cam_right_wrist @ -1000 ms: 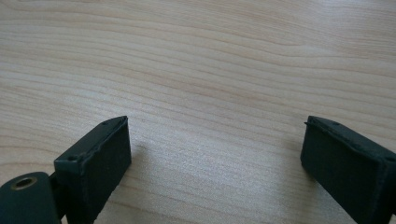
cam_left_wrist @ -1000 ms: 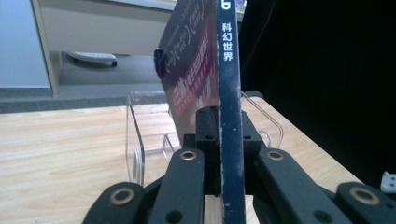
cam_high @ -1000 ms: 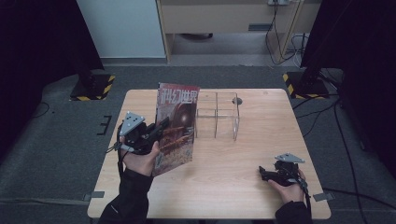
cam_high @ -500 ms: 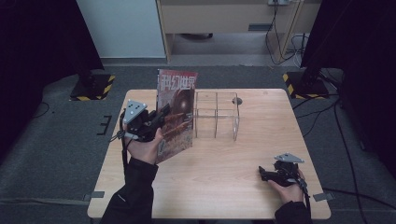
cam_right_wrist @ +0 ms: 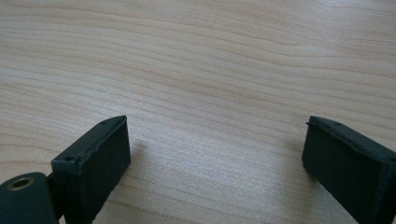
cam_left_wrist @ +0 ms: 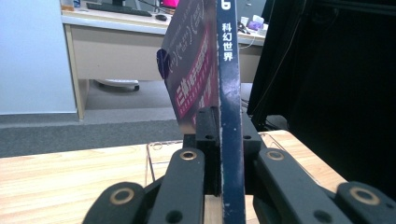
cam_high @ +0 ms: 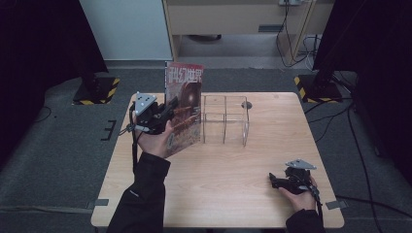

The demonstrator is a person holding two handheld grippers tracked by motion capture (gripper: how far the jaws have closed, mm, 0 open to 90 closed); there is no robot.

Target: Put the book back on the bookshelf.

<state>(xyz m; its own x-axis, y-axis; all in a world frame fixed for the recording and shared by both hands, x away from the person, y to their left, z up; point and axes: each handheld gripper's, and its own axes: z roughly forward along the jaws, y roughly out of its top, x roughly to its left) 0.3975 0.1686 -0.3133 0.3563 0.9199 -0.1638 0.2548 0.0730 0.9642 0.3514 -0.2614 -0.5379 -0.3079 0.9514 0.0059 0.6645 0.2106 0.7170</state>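
Magazine stands upright above the wooden surface, clamped at its spine edge in the left gripper, just to the left of the clear acrylic rack with its upright dividers. In the high view its red cover with the large title at the top faces the camera, and the person's left hand lies under and behind its lower half. In the left gripper view the dark blue spine with white characters runs straight up between the two black fingers, which are pressed against it from both sides; the back cover with pink lettering leans off to the left, and the rack's clear edge shows low on the surface behind.

The right gripper rests low at the near right part of the surface, well apart from the magazine and the rack, held in the person's right hand. In the right gripper view its fingers stand wide apart with bare wood grain between them, holding nothing.
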